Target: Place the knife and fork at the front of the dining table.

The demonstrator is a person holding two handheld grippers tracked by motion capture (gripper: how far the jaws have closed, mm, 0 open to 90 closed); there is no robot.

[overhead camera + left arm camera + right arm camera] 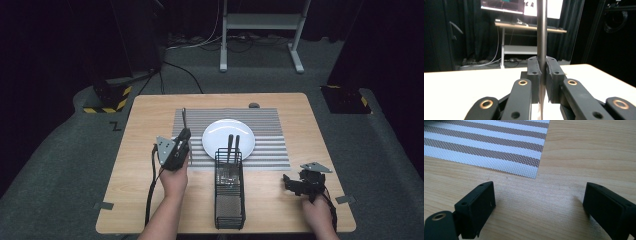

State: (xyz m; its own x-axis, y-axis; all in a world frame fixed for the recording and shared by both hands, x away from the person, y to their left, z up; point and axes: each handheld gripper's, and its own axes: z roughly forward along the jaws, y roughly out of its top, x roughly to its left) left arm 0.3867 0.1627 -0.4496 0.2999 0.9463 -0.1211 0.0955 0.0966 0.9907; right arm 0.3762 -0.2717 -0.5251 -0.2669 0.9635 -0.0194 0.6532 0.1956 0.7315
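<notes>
Nearest below the high camera stands the wire caddy [229, 187], two handles inside; beyond it, my left gripper [180, 148] lifts a utensil [184, 118] beside the plate [228, 137]. Along my left jaws, they're clamped on its thin stiff metal shaft [541, 32]: light, probably slippery, best pinched flat. Right jaws gape wide, empty, over the table [579, 150] near the striped mat [489, 142].

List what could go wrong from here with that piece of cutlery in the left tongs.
1. The left tongs pinch the cutlery handle low on a thin, smooth shaft that stands upright; it may swivel or slip while moving.
2. Its long end sticks up beside the white plate, so a sideways swing could knock the plate or the black wire basket.
3. The right tongs rest open on the table, too far off to steady anything.
</notes>
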